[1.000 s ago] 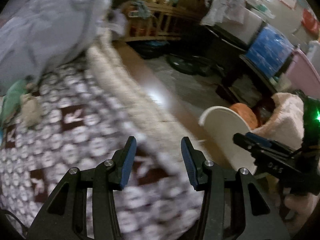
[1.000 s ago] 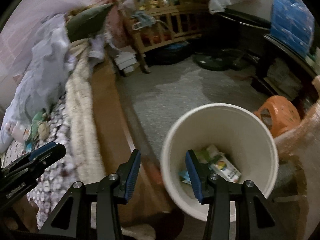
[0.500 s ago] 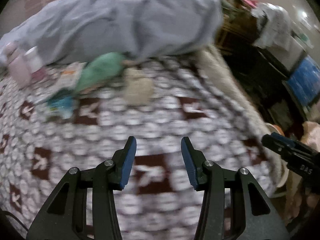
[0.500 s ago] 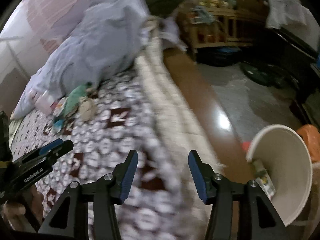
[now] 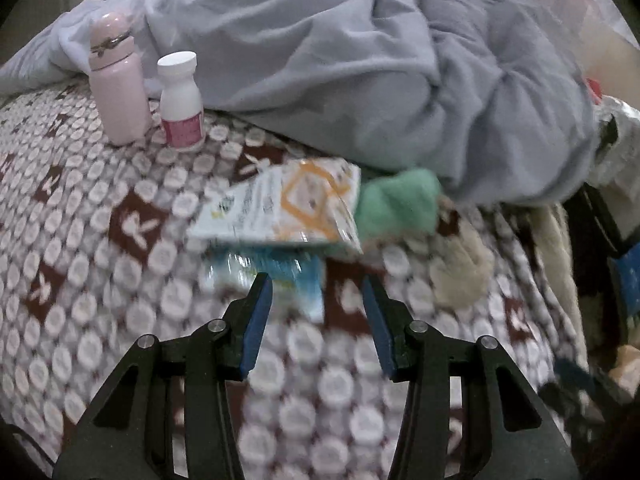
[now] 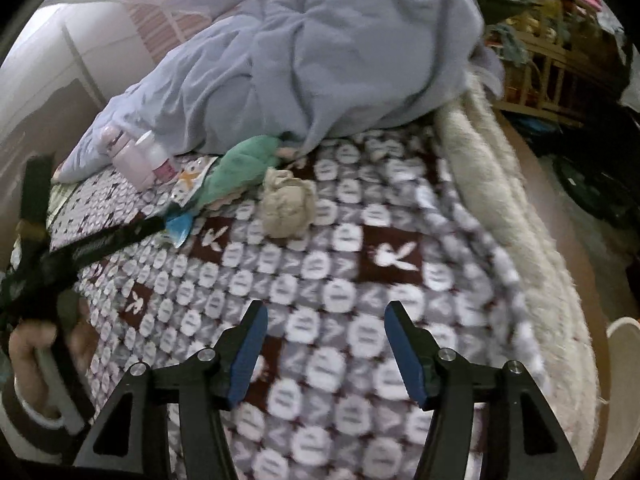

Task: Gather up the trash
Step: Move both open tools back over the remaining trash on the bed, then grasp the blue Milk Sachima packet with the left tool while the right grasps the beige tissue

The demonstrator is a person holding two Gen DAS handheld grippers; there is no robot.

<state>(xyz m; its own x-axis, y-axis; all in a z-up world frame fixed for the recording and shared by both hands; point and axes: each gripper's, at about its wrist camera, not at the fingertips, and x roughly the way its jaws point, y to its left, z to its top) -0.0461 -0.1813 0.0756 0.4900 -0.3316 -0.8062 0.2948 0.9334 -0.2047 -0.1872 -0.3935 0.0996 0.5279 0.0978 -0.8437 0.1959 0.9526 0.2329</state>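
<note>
Litter now fills your left view where floor and bucket sat a second ago: you have swung both grippers from the white plastic bin (image 6: 624, 360), now only a sliver at four o'clock in the right view, back over the brown-and-white patterned bedspread (image 5: 100, 240). Your left gripper (image 5: 316, 304) is released, jaws spread and empty, with the crinkled blue plastic wrapper (image 5: 276, 276) lying just ahead between the finger tips and the white-and-orange printed packet (image 5: 288, 208) overlapping it at twelve o'clock. Your right gripper (image 6: 322, 340) is likewise spread and empty, hovering over bare bedspread, with the beige crumpled tissue wad (image 6: 286, 208) well ahead at twelve o'clock. A green cloth bundle (image 5: 396, 204) sits at one o'clock from the left gripper, and the pink flask (image 5: 116, 80) and white pill bottle (image 5: 180, 100) stand upright at ten o'clock against the grey-blue quilt (image 5: 340, 60). That swing likely means the next pickup is starting; the wrapper looks nearest, thin and slippery, so pinch an edge.
</note>
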